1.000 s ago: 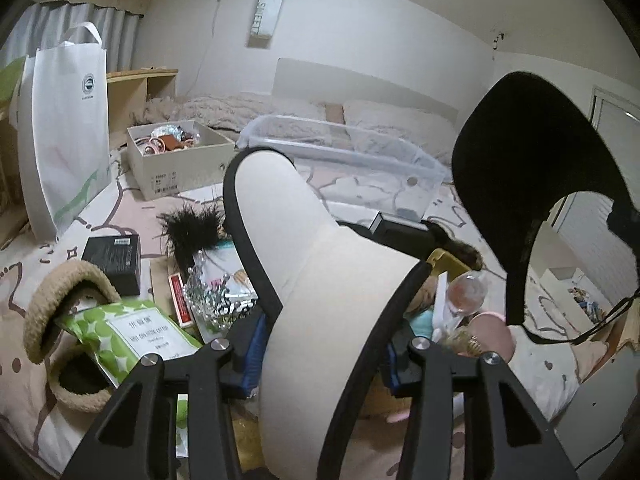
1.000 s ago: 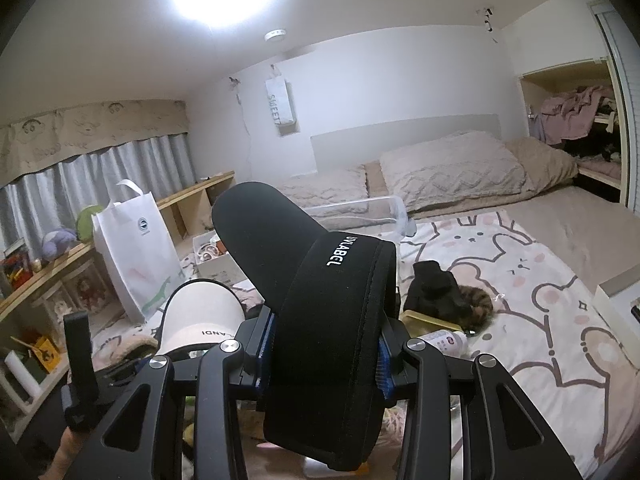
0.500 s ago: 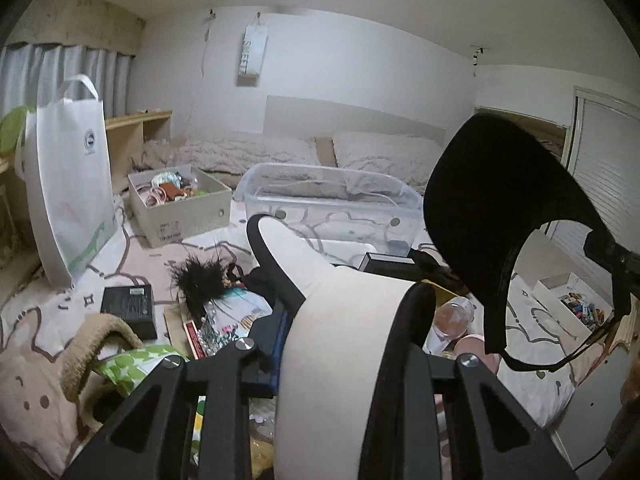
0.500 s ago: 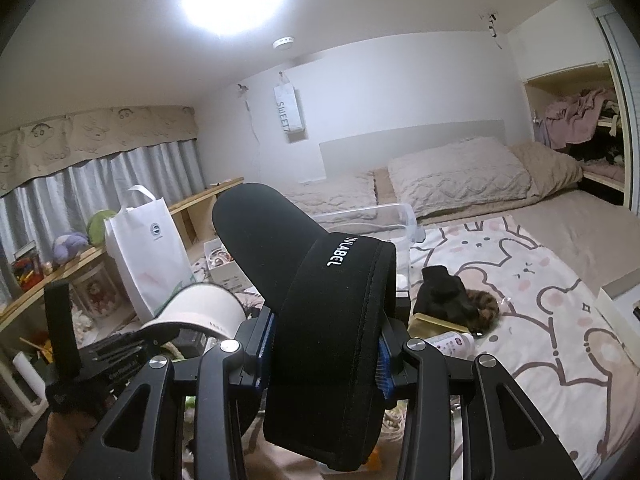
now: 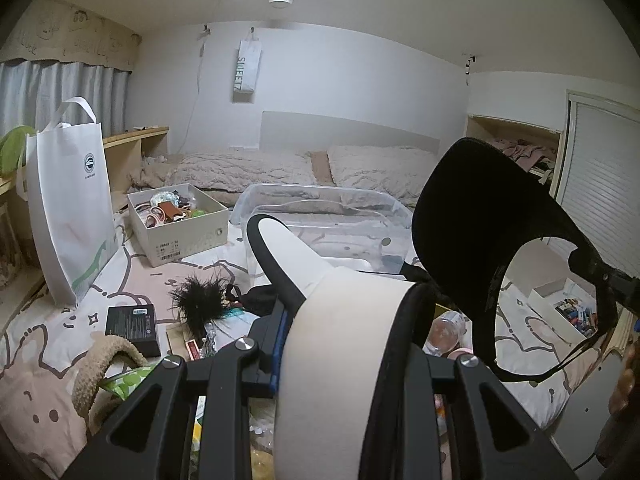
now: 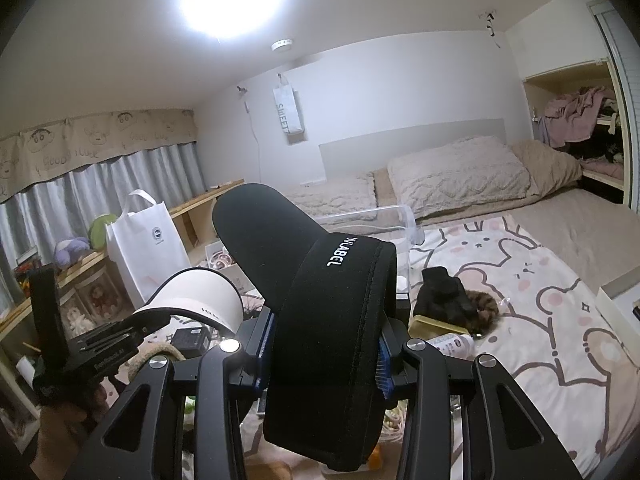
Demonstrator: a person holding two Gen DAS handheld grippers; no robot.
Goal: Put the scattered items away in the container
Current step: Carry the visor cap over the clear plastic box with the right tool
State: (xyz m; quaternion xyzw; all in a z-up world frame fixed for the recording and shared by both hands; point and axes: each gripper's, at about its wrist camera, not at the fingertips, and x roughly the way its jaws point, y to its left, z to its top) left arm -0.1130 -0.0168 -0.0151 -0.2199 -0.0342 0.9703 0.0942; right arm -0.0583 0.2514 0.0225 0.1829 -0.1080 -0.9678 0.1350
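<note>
Now cream visor (image 5: 340, 344) (brim (image 5: 288, 256) forward, away)

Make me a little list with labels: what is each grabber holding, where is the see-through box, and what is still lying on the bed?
left gripper: shut on the cream visor
right gripper: shut on the black visor
clear bin: on the bed, ahead of both grippers, open top
cardboard box: left of the bin, full of small things
white tote bag: standing at the left bed edge
still on the bed: black feather puff, small black box, woven bag
</note>
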